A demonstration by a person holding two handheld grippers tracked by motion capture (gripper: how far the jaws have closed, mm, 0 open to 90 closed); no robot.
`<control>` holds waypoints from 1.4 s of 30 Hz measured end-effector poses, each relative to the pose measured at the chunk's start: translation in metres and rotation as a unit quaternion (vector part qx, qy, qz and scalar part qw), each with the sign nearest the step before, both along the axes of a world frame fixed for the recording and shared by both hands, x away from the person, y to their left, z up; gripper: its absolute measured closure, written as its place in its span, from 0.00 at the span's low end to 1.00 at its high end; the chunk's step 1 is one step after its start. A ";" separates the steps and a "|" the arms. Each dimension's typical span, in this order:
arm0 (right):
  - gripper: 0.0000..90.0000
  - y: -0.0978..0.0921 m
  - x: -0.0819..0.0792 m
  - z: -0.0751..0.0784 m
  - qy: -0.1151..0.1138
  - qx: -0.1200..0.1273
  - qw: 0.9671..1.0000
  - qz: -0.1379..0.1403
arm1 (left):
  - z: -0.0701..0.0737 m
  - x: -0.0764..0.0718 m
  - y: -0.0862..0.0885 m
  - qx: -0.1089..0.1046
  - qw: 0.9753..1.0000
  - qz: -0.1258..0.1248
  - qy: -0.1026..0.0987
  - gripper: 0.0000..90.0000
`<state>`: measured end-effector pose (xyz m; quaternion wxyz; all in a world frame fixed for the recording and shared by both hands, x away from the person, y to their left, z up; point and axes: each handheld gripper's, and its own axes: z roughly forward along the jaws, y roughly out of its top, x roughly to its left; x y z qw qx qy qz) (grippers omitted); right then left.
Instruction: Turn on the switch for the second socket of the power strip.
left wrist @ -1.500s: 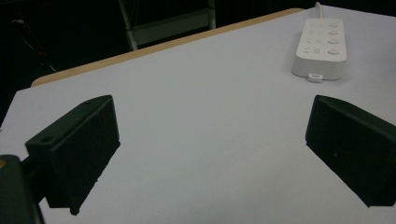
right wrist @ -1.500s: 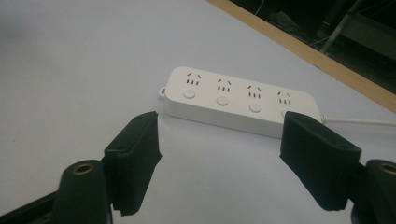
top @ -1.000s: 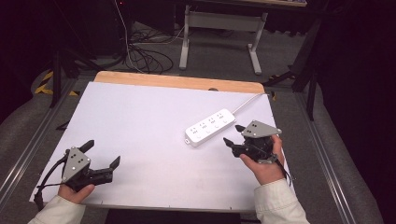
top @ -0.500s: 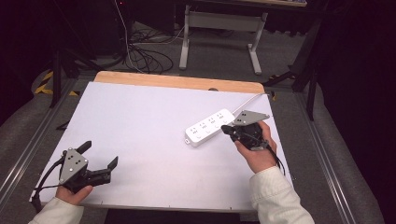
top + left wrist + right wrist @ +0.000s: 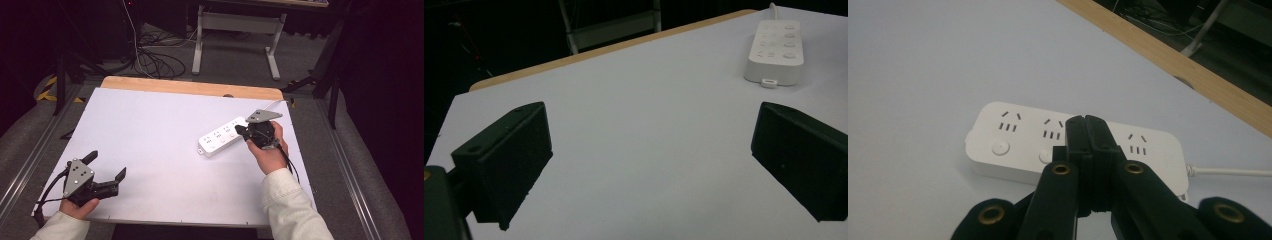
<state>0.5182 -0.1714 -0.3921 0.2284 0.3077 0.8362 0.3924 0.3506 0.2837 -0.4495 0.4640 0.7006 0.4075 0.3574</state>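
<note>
A white power strip (image 5: 220,138) with several sockets and round buttons lies on the white table top (image 5: 150,130), right of centre, and it also appears far off in the left gripper view (image 5: 775,50). My right gripper (image 5: 240,131) is shut with nothing in it, jaws pressed together, tips just over the strip's (image 5: 1018,135) near edge between two buttons (image 5: 1084,120). Whether the tips touch the strip I cannot tell. My left gripper (image 5: 106,165) rests low at the front left of the table, open and empty, its jaws wide apart (image 5: 649,165).
The strip's white cable (image 5: 272,105) runs off the back right. A wooden strip (image 5: 190,88) edges the table's far side. Beyond it stand a metal frame (image 5: 235,25) and floor cables (image 5: 150,57). Rails (image 5: 27,160) flank the table.
My right gripper has shut and moved forward and left, from the table's right side to the power strip. The left gripper has hardly moved.
</note>
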 end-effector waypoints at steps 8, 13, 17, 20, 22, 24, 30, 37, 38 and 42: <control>1.00 0.002 0.018 -0.013 0.019 0.011 1.000 -0.016 | 0.000 0.000 0.000 0.000 1.000 0.001 0.001 0.04; 1.00 0.003 0.025 -0.020 0.032 0.018 0.999 -0.021 | 0.000 0.000 0.000 0.000 1.000 0.001 0.000 0.04; 1.00 0.003 0.031 -0.025 0.049 0.035 0.998 -0.027 | 0.000 0.001 0.000 -0.001 1.000 0.000 0.001 0.04; 1.00 0.001 0.037 -0.030 0.067 0.062 0.995 -0.036 | 0.000 0.001 0.000 -0.001 1.000 0.000 0.002 0.04; 1.00 0.002 0.040 -0.033 0.067 0.059 0.995 -0.041 | 0.000 0.000 0.000 -0.001 1.000 0.000 0.002 0.04; 1.00 0.003 0.042 -0.036 0.067 0.052 0.995 -0.043 | 0.000 0.001 0.000 -0.001 1.000 0.001 0.002 0.04; 1.00 0.005 0.047 -0.044 0.067 0.041 0.995 -0.053 | 0.000 0.001 0.000 -0.001 1.000 0.000 0.001 0.04; 1.00 0.008 0.051 -0.052 0.073 0.024 0.995 -0.062 | 0.000 0.001 0.001 -0.001 1.000 0.000 0.002 0.04; 1.00 0.008 0.051 -0.053 0.074 0.024 0.995 -0.061 | 0.000 0.001 0.001 -0.001 1.000 0.000 0.002 0.04; 1.00 0.009 0.052 -0.055 0.074 0.019 0.995 -0.062 | 0.000 0.001 0.000 0.000 1.000 0.000 0.002 0.04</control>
